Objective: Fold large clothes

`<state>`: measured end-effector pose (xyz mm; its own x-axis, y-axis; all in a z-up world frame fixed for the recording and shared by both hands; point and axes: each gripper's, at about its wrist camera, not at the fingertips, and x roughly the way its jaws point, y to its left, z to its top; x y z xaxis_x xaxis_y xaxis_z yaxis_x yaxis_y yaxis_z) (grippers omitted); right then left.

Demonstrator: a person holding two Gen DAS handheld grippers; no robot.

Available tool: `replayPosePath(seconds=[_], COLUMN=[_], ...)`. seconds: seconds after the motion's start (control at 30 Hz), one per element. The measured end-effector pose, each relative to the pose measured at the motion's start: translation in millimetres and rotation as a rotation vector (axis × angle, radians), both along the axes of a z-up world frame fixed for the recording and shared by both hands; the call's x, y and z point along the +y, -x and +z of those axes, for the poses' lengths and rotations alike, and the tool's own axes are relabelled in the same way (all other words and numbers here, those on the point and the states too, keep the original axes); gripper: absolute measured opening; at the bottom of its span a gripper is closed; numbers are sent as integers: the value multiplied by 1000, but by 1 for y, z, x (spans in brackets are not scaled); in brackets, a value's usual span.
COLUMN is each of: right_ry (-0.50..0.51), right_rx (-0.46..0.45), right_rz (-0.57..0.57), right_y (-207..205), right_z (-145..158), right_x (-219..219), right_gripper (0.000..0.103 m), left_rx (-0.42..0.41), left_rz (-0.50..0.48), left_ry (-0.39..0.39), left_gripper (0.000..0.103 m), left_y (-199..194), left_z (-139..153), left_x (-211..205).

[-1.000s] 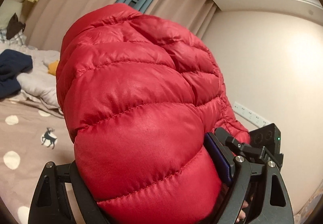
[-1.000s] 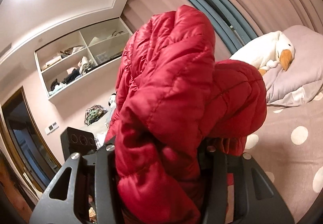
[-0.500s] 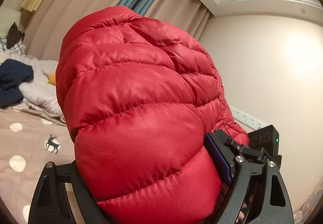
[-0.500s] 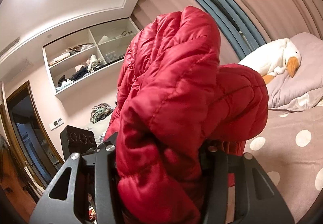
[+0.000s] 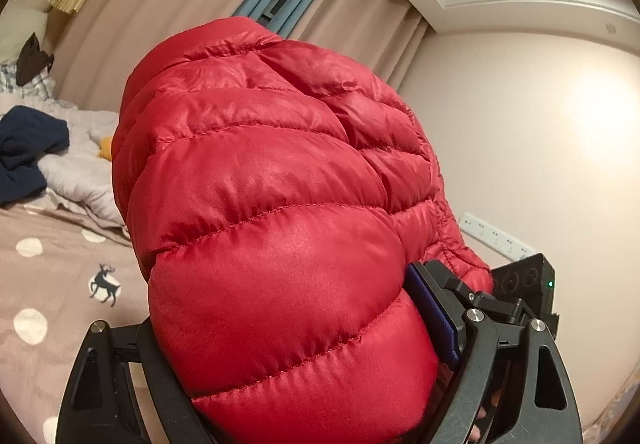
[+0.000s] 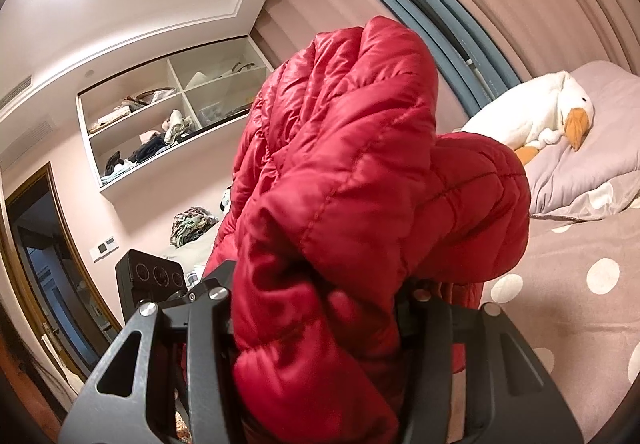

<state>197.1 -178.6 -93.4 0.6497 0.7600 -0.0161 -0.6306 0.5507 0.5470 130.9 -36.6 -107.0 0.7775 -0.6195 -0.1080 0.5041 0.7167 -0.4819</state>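
Left wrist view is showing the left gripper (image 5: 304, 376) clenching a thick bulge of the red down jacket (image 5: 276, 228), which is swelling up between the two black fingers (image 5: 476, 376) and filling the middle of the frame, raised above the bed. Behind it on the left, the brown polka-dot bedspread (image 5: 44, 268) with a deer print is lying flat, with a navy garment (image 5: 28, 151) and a grey quilt (image 5: 76, 171) heaped at its far end. Beige curtains (image 5: 160, 3) are hanging along the far wall, and a white socket strip (image 5: 496, 240) is running along the wall on the right. Right wrist view is showing the right gripper (image 6: 316, 356) grasping another bunched fold of the same jacket (image 6: 352, 179), the quilted fabric spilling over the right-hand finger. On the far right a white goose plush (image 6: 532, 111) is lying on a grey pillow (image 6: 588, 163). On the left, an open wall shelf (image 6: 132, 131) is holding scattered clothes, beside a dark doorway (image 6: 44, 272).
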Motion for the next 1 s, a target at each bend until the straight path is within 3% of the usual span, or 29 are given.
replayPosePath(seconds=[0.3, 0.4, 0.57, 0.6, 0.67, 0.7, 0.77, 0.83, 0.93, 1.0], right_ry=[14, 53, 114, 139, 235, 261, 335, 386, 419, 459], right_rx=[74, 126, 364, 401, 497, 506, 510, 501, 495, 470], right_rz=[-42, -83, -157, -168, -199, -212, -254, -310, -342, -388], right_y=[-47, -74, -131, -137, -150, -150, -147, -139, -131, -119], right_z=[-34, -59, -145, -158, -191, -194, -190, -177, -162, -144], right_x=[-2, -2, -1, 1, 9, 11, 17, 17, 15, 13], right_gripper=[49, 49, 49, 49, 58, 62, 82, 90, 91, 92], left_rx=[65, 164, 434, 501, 519, 519, 541, 576, 621, 597], left_rz=[34, 67, 107, 129, 146, 149, 144, 126, 160, 192], left_ry=[-12, -48, -132, -190, -258, -267, -257, -230, -247, -266], left_gripper=[87, 87, 87, 87, 91, 92, 93, 93, 93, 93], left_y=[-62, -98, -161, -171, -174, -172, -169, -164, -149, -132], left_z=[-39, -69, -151, -172, -188, -188, -182, -173, -153, -132], left_x=[-7, -11, -18, -21, -23, -22, -17, -8, 3, 10])
